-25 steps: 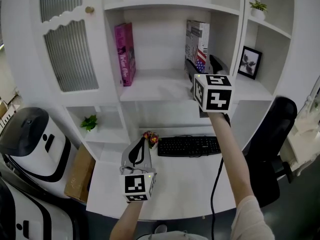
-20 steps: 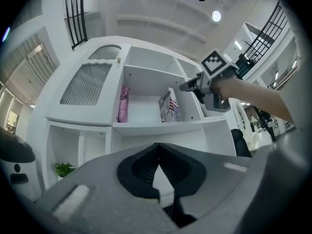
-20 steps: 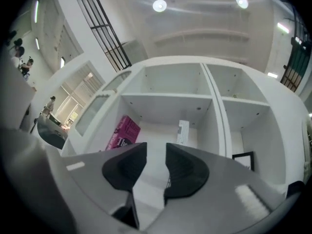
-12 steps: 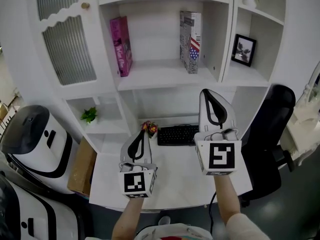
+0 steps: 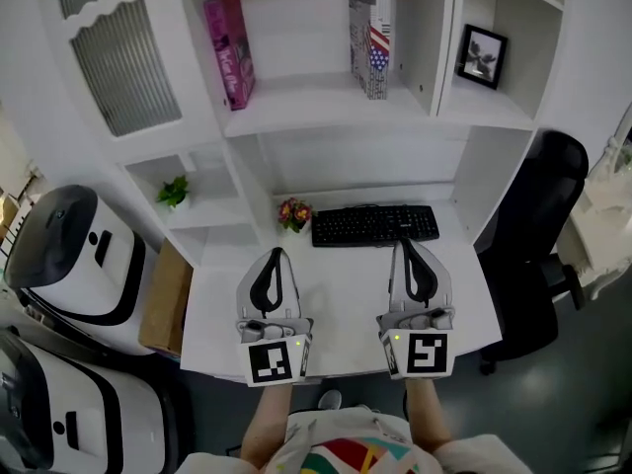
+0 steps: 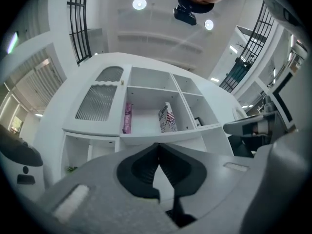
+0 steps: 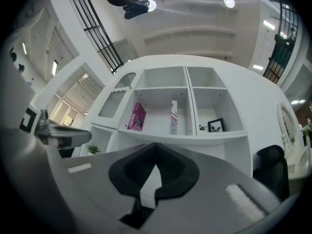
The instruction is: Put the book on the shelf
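Book (image 5: pixel 370 38) standing upright on the shelf (image 5: pixel 306 112) probably explains why left gripper (image 5: pixel 278 255) and right gripper (image 5: pixel 404 246) hang over the desk (image 5: pixel 346 299), jaws shut and empty.

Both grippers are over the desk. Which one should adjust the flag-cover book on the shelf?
Right, probably. The right gripper sits roughly in line with the flag-cover book; the left gripper sits nearer the pink book. Both have jaws shut and empty.

White desk (image 5: pixel 346 309); black chair (image 5: pixel 543 215) to its right; round ceiling lights (image 6: pixel 139 4) overhead.
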A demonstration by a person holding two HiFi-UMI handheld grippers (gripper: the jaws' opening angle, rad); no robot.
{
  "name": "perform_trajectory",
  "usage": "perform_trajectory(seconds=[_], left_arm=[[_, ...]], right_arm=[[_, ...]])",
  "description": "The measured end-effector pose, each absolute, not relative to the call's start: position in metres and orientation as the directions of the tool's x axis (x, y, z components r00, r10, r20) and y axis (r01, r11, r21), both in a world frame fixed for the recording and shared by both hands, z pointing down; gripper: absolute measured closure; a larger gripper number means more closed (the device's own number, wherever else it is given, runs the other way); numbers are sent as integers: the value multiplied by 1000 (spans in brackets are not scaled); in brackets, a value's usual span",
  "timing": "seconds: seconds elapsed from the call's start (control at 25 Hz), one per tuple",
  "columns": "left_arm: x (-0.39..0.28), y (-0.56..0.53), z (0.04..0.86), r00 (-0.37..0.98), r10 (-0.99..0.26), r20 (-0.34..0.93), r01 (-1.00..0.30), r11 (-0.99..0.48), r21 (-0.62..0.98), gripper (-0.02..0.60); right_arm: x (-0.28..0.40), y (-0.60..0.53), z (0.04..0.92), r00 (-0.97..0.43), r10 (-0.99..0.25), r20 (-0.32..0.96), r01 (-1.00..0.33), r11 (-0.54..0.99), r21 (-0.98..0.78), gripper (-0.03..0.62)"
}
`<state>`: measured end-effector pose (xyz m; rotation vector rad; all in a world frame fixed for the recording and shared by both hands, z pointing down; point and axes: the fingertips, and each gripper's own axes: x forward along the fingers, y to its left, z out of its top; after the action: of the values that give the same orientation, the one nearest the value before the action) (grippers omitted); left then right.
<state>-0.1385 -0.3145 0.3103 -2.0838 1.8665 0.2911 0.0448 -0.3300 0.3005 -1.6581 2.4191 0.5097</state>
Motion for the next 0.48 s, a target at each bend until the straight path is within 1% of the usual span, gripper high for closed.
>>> perform_trajectory(seconds=[0.24,0.36,0.48], left_arm=[[-129,-308,340,139,-940,-311,-989,-116,-91,578],[-131,-307,350,129,-949,-288,-990,-108,-88,578],[-133,-306,350,119,-950,-288,-991,-98,-86,578]], right_arm=[[38,-316,361,-418,-885,-204,-905,385,181,592],[39,-315,376,-433,-888,-157,-898,410,158,592],[34,-315,383,-450,-884,-128,-887,426,176,592]])
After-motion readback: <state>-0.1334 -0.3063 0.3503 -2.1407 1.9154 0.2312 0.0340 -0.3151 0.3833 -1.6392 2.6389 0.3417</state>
